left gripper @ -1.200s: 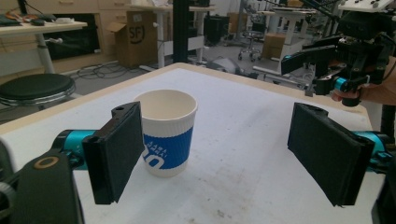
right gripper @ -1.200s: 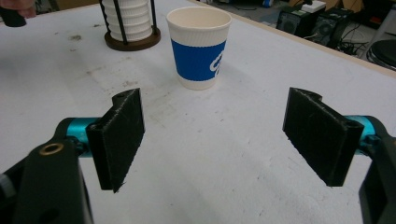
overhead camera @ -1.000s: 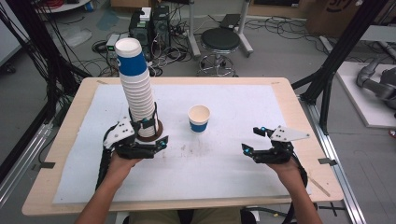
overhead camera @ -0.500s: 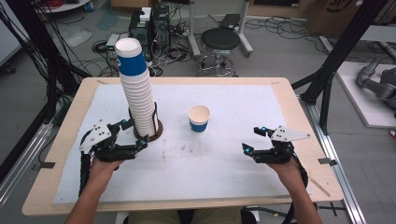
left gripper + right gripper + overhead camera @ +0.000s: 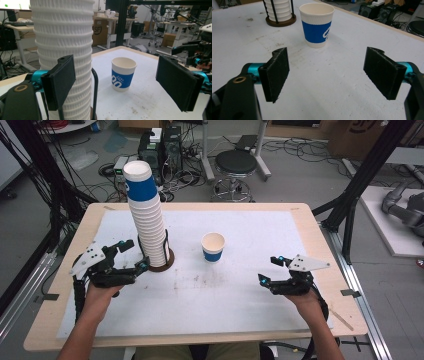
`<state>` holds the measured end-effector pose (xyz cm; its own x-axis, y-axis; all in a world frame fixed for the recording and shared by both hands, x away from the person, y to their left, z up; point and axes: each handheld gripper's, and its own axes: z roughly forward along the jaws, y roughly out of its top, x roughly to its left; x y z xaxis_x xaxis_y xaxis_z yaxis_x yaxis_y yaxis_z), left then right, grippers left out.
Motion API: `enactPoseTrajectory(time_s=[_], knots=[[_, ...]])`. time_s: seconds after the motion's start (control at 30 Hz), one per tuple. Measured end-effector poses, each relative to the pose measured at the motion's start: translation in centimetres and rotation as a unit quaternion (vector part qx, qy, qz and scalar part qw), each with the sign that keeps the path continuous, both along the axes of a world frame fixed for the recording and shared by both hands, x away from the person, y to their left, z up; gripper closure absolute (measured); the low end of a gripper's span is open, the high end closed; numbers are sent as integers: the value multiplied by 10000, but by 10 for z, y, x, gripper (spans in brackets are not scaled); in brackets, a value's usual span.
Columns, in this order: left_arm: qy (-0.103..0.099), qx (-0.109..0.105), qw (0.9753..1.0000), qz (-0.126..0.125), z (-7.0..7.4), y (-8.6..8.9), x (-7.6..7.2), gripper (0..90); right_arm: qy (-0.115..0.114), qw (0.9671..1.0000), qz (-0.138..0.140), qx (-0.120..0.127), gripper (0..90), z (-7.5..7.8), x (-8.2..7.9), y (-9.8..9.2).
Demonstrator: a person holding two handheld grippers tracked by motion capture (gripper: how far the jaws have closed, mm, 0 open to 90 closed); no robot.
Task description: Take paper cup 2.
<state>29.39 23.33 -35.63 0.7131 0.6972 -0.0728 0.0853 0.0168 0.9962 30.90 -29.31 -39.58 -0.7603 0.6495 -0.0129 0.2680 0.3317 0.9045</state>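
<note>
One tall stack of white ribbed paper cups [image 5: 147, 222], its top cup banded blue, stands in a dark round holder [image 5: 161, 262] near the bench's [image 5: 250, 320] left edge. One single cup [image 5: 213, 247] stands upright and apart near the bench's middle; its blue band carries white lettering too unclear to read. Two claws are in use: the left claw [image 5: 131, 255], released, sits just beside the stack's base; the right claw [image 5: 270, 270], also released, rests near the right edge, holding nothing.
</note>
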Motion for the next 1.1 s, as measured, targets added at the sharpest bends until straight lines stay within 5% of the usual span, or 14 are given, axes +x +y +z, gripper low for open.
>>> enactPoseTrajectory(time_s=[1.1], knots=[[-110, 124, 9995, 279, 110, 19, 35, 160, 33, 10000, 14, 6, 211, -1, -4, -3]])
